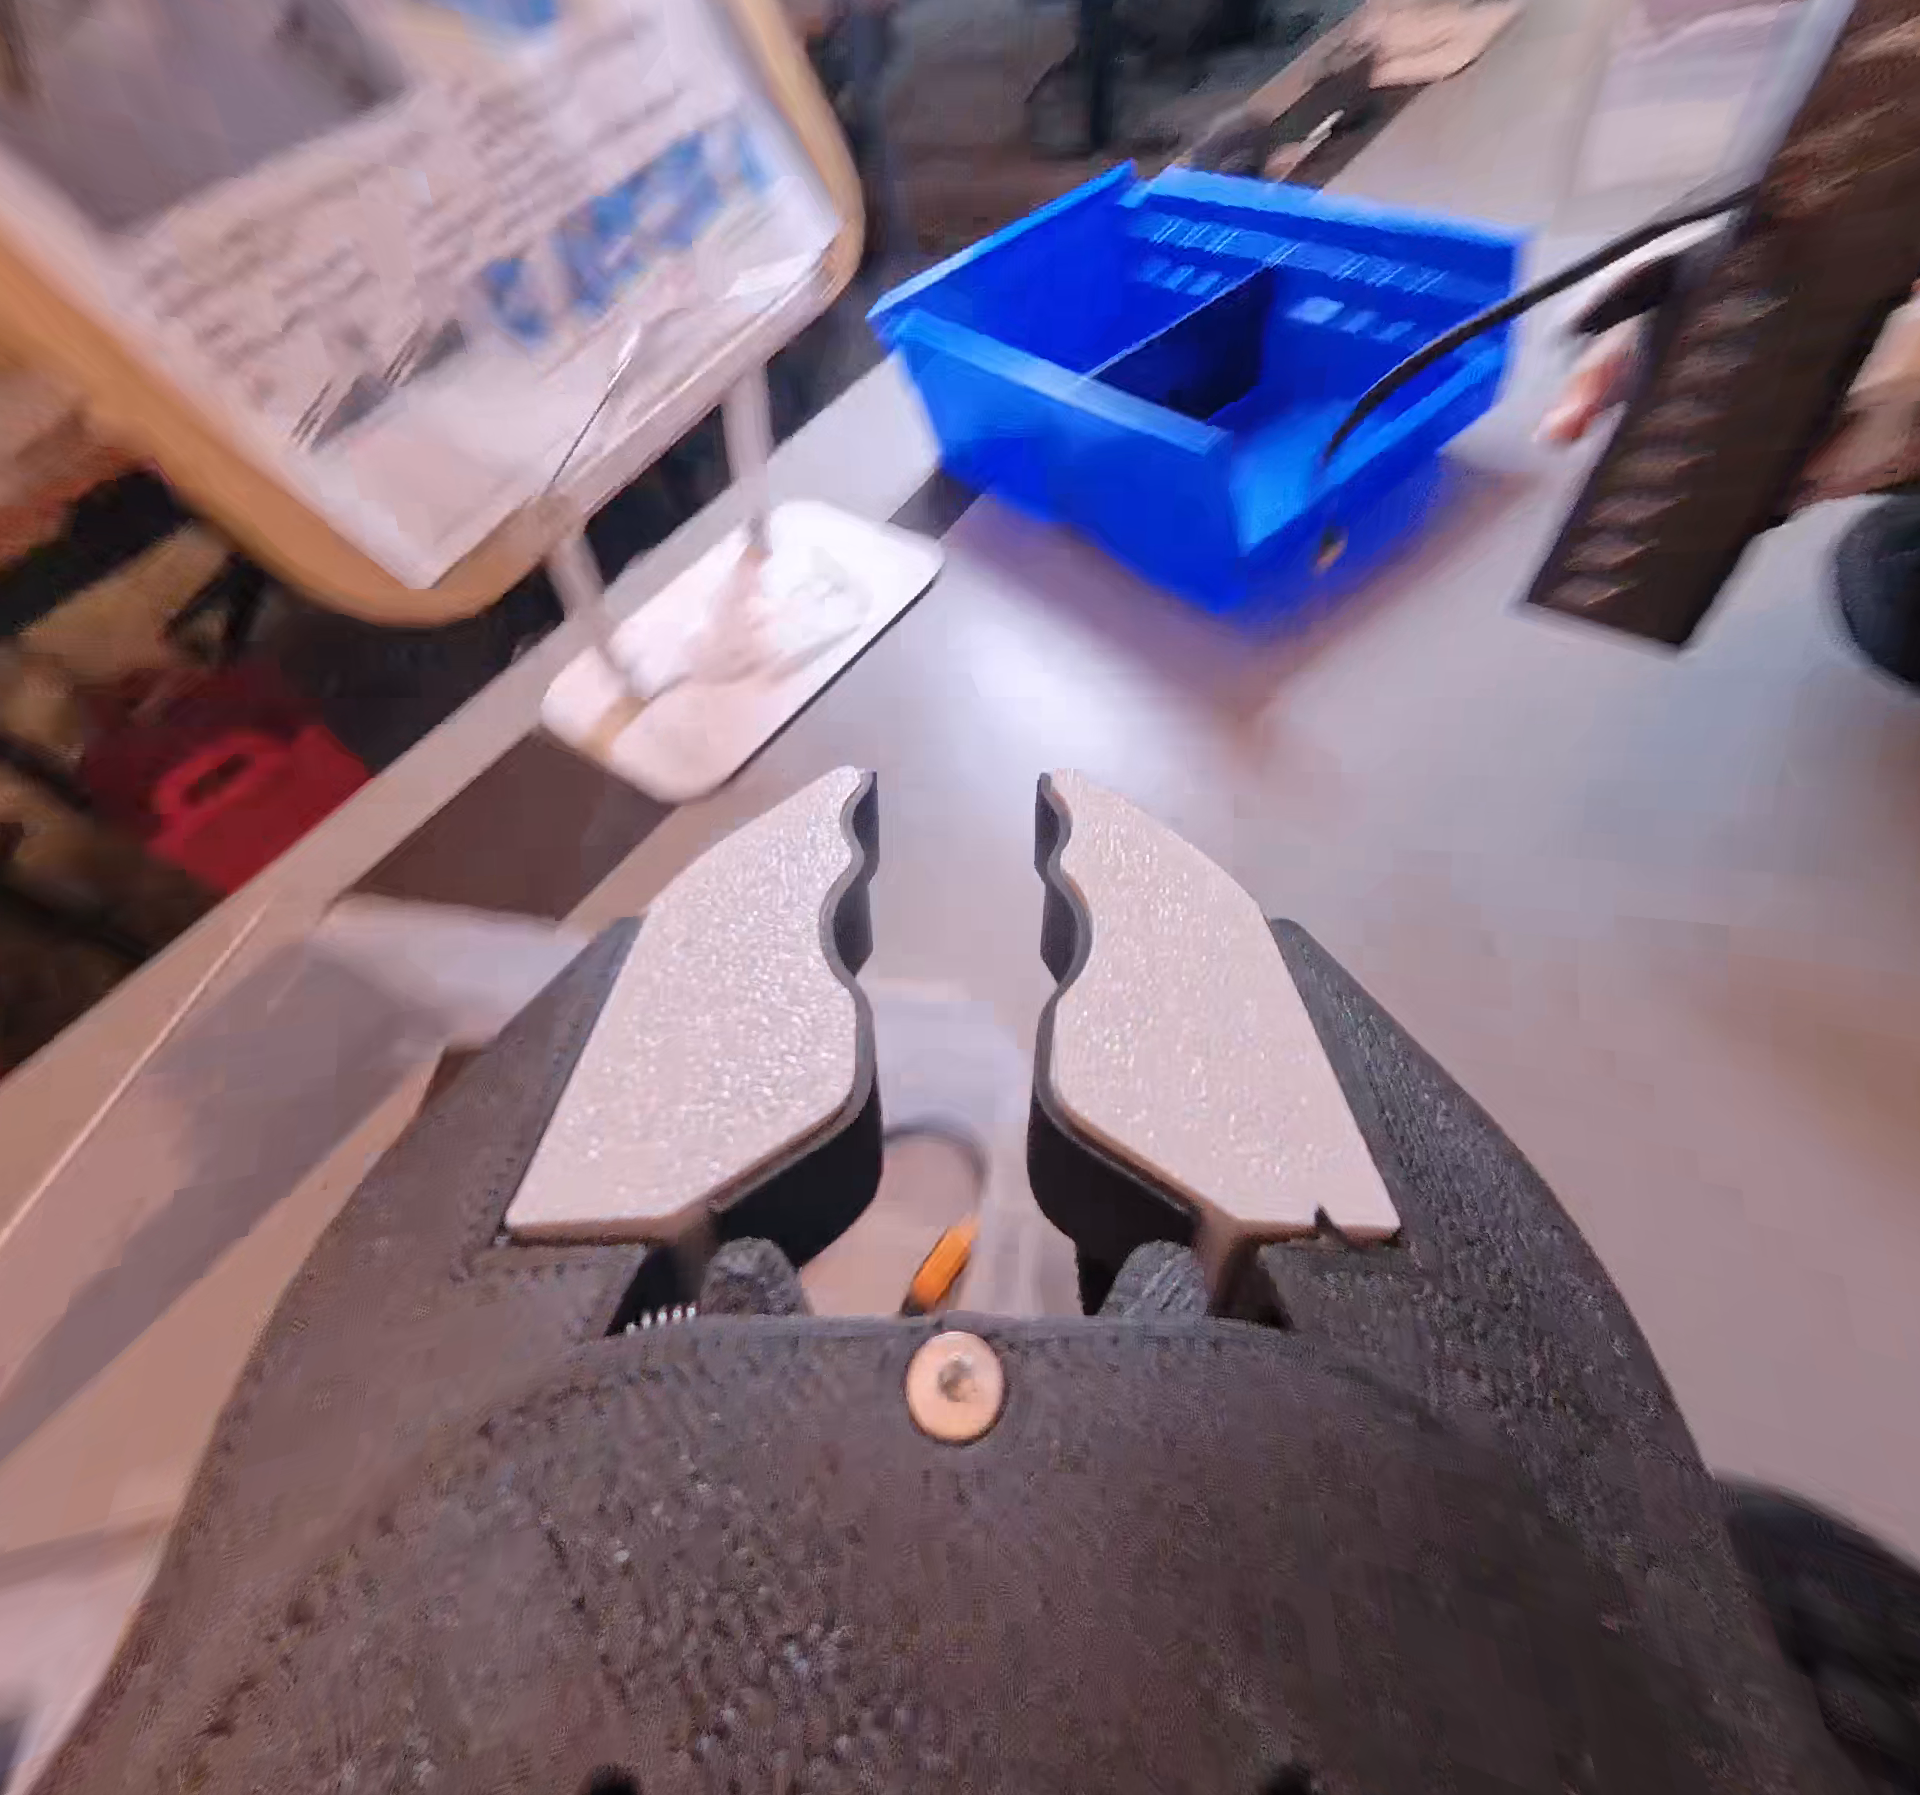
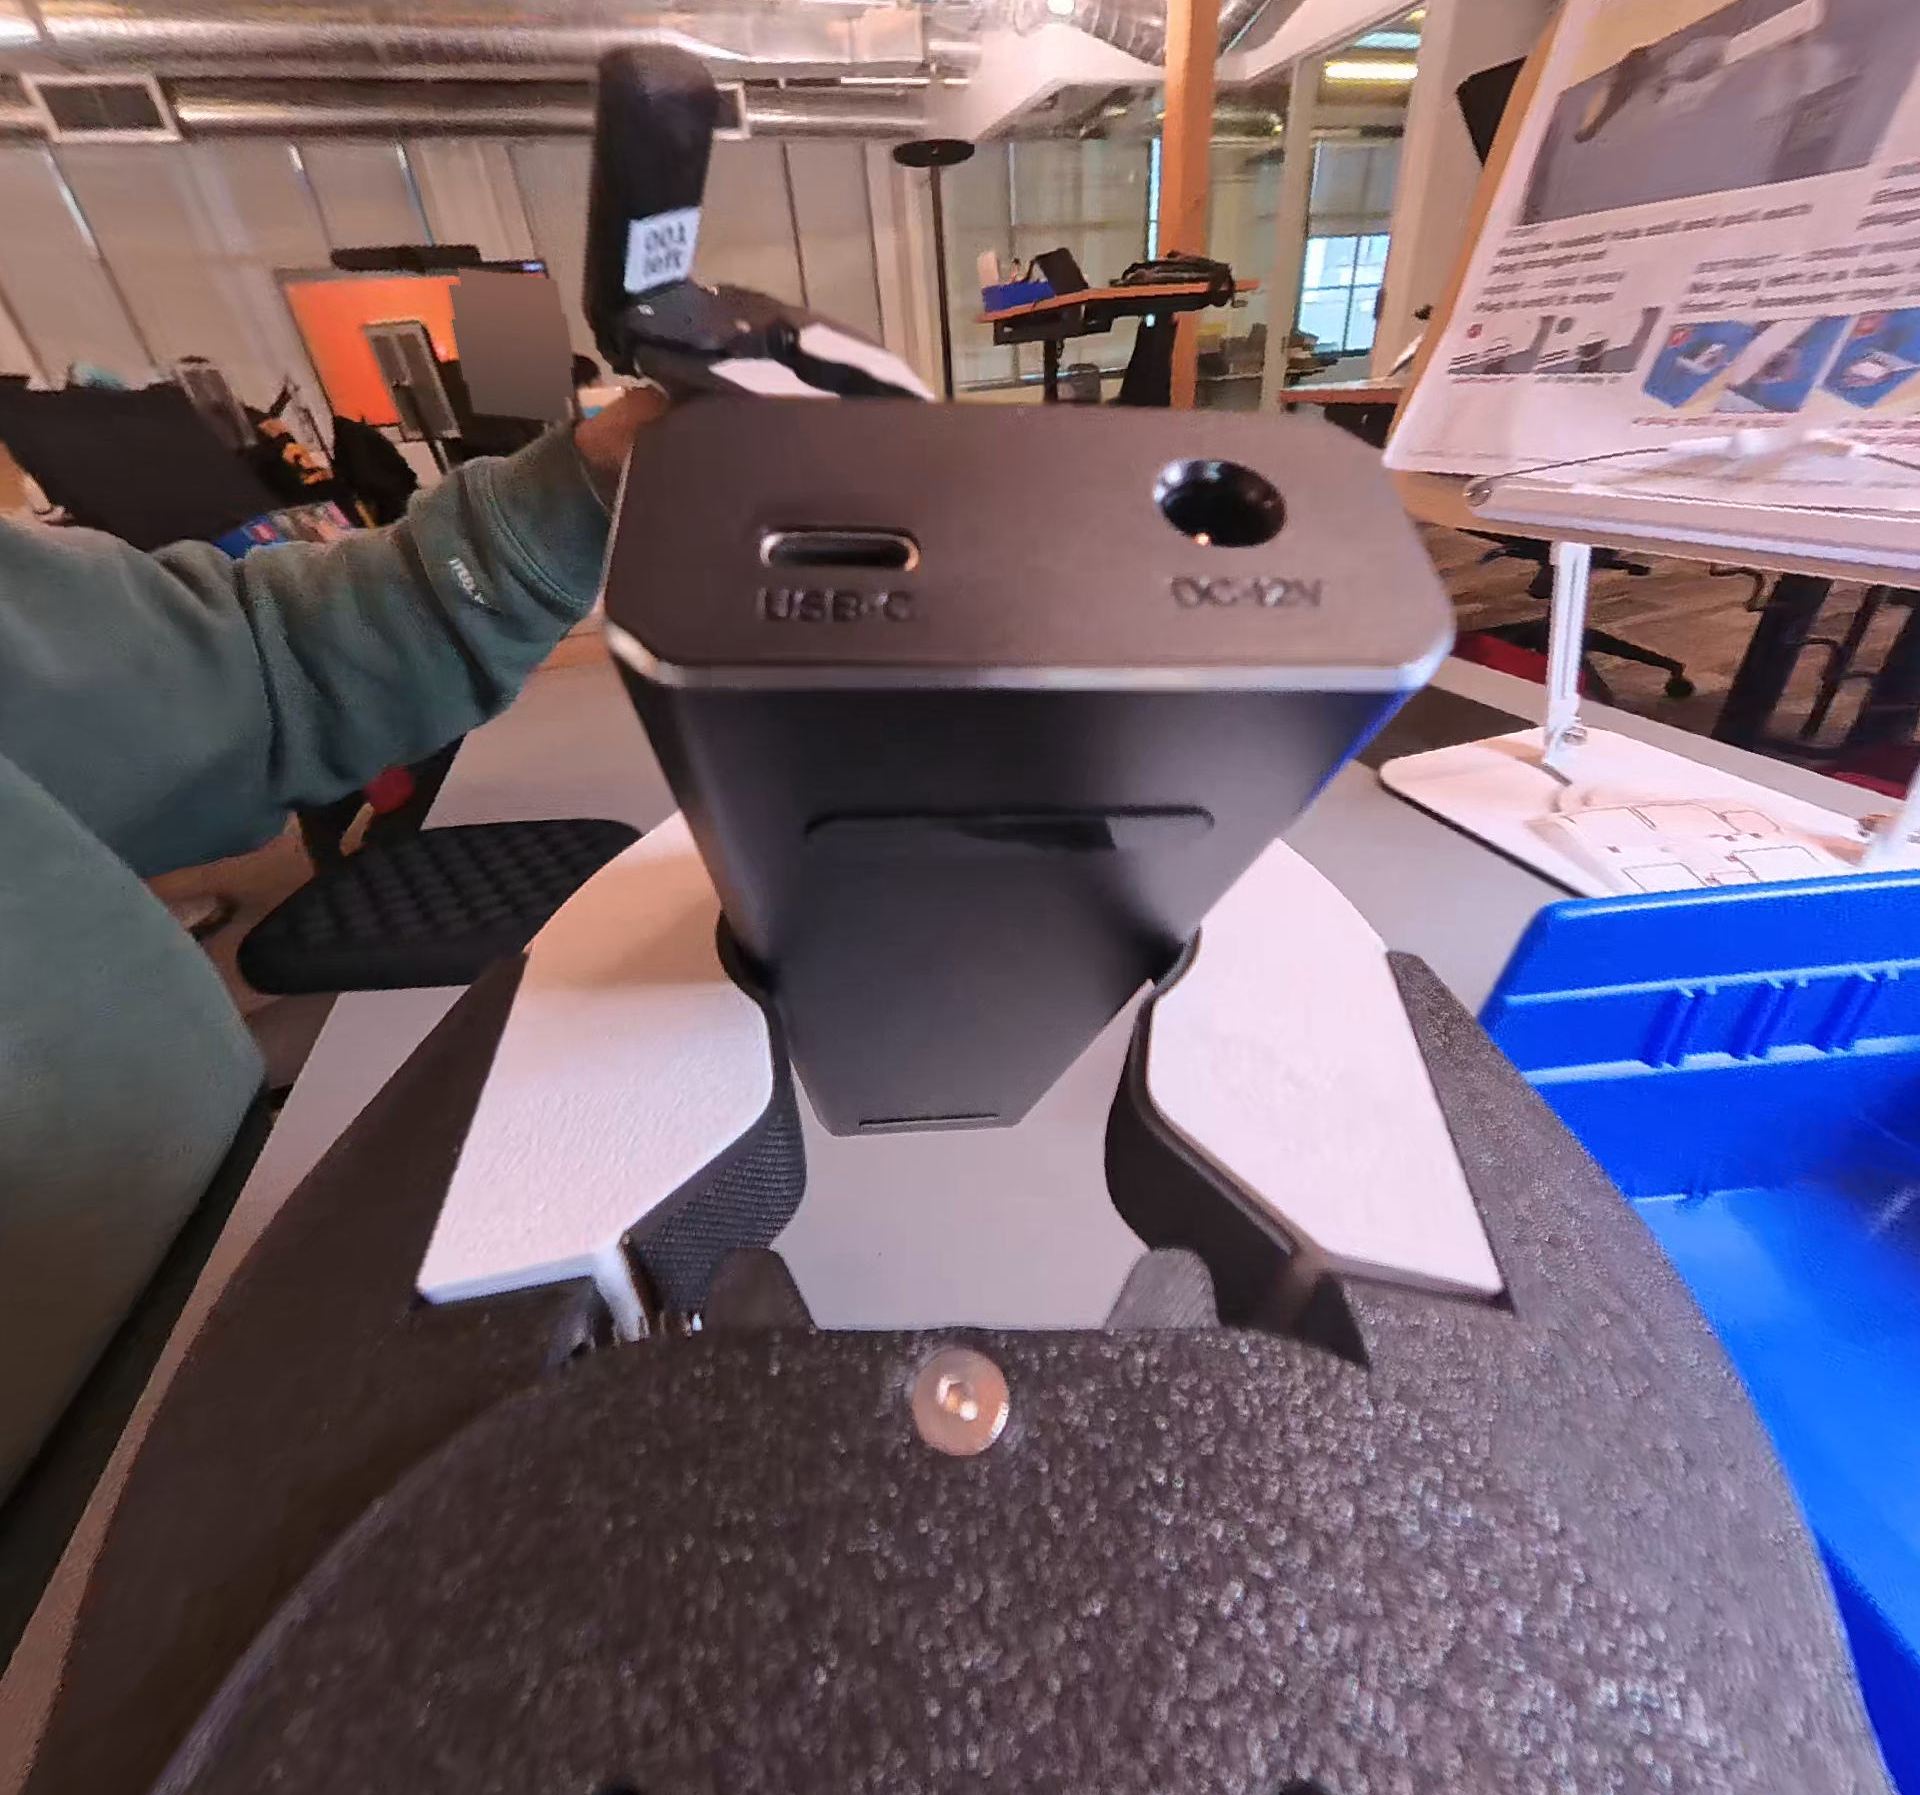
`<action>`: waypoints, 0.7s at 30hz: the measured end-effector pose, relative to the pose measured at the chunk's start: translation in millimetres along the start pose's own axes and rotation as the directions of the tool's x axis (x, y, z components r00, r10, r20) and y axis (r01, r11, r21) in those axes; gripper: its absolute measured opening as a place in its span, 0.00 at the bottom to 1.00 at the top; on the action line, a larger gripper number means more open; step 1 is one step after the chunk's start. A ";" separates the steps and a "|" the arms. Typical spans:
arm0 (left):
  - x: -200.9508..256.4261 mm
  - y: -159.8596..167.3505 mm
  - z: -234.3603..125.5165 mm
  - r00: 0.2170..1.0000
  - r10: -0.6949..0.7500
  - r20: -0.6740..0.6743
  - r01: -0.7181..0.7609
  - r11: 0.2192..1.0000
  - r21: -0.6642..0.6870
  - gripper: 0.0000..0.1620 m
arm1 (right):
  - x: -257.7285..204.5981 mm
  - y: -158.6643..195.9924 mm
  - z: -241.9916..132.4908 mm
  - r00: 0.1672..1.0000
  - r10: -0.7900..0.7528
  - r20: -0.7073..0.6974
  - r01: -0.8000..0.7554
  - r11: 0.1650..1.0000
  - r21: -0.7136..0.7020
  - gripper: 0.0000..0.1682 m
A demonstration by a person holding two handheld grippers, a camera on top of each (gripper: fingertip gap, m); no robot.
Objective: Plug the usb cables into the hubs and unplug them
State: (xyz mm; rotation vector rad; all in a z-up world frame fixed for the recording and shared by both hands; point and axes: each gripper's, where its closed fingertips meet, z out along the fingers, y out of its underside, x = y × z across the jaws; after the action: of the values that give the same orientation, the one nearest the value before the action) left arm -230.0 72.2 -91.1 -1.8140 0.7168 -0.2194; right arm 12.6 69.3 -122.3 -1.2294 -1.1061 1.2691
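Landmark: the blue bin (image 1: 1205,395), a hard plastic tub with straight walls, an inner divider and ribbed slots along its rim; every place below is given from it.
Stand: left of the bin in the left wrist view, a printed sheet in a clear holder (image 1: 416,218) leans on thin white posts over a flat white base with rounded corners (image 1: 748,644).
Left gripper: the left gripper (image 1: 956,810) hangs on the near side of the bin, over bare table; its jaws stand apart with nothing between them. The fingers (image 1: 727,1018) carry pebbled pale-grey plates with wavy dark inner edges, set in a grainy black body.
Table: the table (image 1: 1351,966) is smooth matt grey; its long edge runs diagonally to the left of the bin, just past the stand's base.
Cable: a thin black cable (image 1: 1455,343) arcs over the bin's right corner; blur hides where it ends.
Hub: the hub (image 2: 1008,706), a dark metal block with rounded corners and a bright bevelled edge, sits left of the bin in the right wrist view, raised off the table. Its end face shows an oval port and a round socket.
Right gripper: the right gripper (image 2: 961,976) is clamped on the hub's lower body.
Open room: clear table lies between the left gripper and the bin; in the right wrist view the bin's wall sits just beside the right gripper.
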 end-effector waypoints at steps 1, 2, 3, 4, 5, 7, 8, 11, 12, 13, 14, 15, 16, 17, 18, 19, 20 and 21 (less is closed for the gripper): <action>-21.7 18.9 -5.4 0.999 -0.030 0.034 0.032 0.998 -0.060 0.18 | 1.7 0.1 -0.4 1.000 0.004 -0.009 -0.004 1.000 0.002 0.43; -42.0 38.5 -10.6 0.996 -0.053 0.067 0.061 0.991 -0.123 0.17 | 2.6 0.3 -0.4 1.000 0.006 -0.015 -0.006 1.000 0.001 0.43; -60.3 56.9 -15.7 0.993 -0.063 0.098 0.080 0.981 -0.176 0.13 | 2.5 0.7 -0.2 1.000 0.004 -0.016 -0.004 1.000 -0.002 0.43; -73.4 73.3 -19.8 0.992 -0.071 0.105 0.093 0.971 -0.219 0.06 | 1.7 0.7 0.2 1.000 -0.001 -0.014 0.001 1.000 -0.006 0.43; -83.1 87.2 -22.6 0.991 -0.086 0.105 0.110 0.962 -0.252 0.00 | 0.2 0.5 0.6 1.000 -0.008 -0.011 0.008 1.000 -0.009 0.43; -95.5 114.8 -25.0 0.988 -0.114 0.108 0.144 0.928 -0.343 0.00 | -4.0 0.1 1.6 1.000 -0.022 0.000 0.022 1.000 -0.014 0.43; -98.2 127.4 -25.2 0.989 -0.105 0.107 0.140 0.907 -0.396 0.00 | -6.1 0.3 2.4 1.000 -0.028 0.005 0.028 0.999 -0.018 0.42; -90.9 150.4 -18.9 0.998 -0.054 0.043 0.068 0.858 -0.509 0.00 | -9.4 3.6 5.3 0.999 -0.039 0.011 0.040 0.999 -0.034 0.42; -86.3 157.0 -15.9 1.000 -0.028 0.007 0.027 0.837 -0.547 0.00 | -10.2 4.8 6.3 0.999 -0.033 0.016 0.033 0.999 -0.036 0.43; -86.2 164.4 -12.6 1.000 0.011 -0.008 -0.013 0.810 -0.586 0.03 | -11.1 5.8 7.0 0.999 -0.020 0.027 0.021 0.999 -0.036 0.43; -88.3 172.3 -8.9 0.998 0.052 -0.018 -0.052 0.779 -0.625 0.08 | -11.5 6.4 7.6 0.999 -0.009 0.034 0.010 0.999 -0.032 0.43; -86.6 179.8 -4.8 0.996 0.073 -0.050 -0.088 0.747 -0.659 0.11 | -11.7 6.9 8.0 0.999 -0.002 0.040 0.003 1.000 -0.030 0.43; -86.4 186.3 -2.0 0.992 0.104 -0.078 -0.129 0.708 -0.694 0.13 | -12.5 7.8 8.4 0.999 0.003 0.048 -0.001 1.000 -0.031 0.43; -85.4 187.1 4.5 0.986 0.131 -0.102 -0.165 0.699 -0.696 0.14 | -13.1 8.6 8.5 0.999 0.003 0.054 -0.001 0.999 -0.034 0.43; -79.9 185.6 12.6 0.983 0.128 -0.135 -0.186 0.709 -0.681 0.14 | -13.5 9.4 8.6 0.999 -0.001 0.054 0.003 0.999 -0.037 0.43; -76.0 185.4 19.3 0.980 0.120 -0.157 -0.195 0.705 -0.682 0.15 | -13.8 10.2 8.8 0.999 -0.005 0.053 0.008 0.999 -0.042 0.42; -74.7 186.9 24.7 0.976 0.130 -0.176 -0.217 0.688 -0.693 0.15 | -14.0 10.9 8.8 0.999 -0.008 0.053 0.011 0.999 -0.045 0.42; -73.1 188.4 30.1 0.967 0.149 -0.206 -0.252 0.672 -0.696 0.15 | -14.0 11.2 8.9 0.999 -0.008 0.052 0.011 0.999 -0.047 0.42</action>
State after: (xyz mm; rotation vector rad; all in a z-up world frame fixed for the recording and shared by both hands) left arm -342.3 100.6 -259.4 -2.4570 1.2156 0.1227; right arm 2.6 54.9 -131.9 -1.2306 -1.1838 1.2802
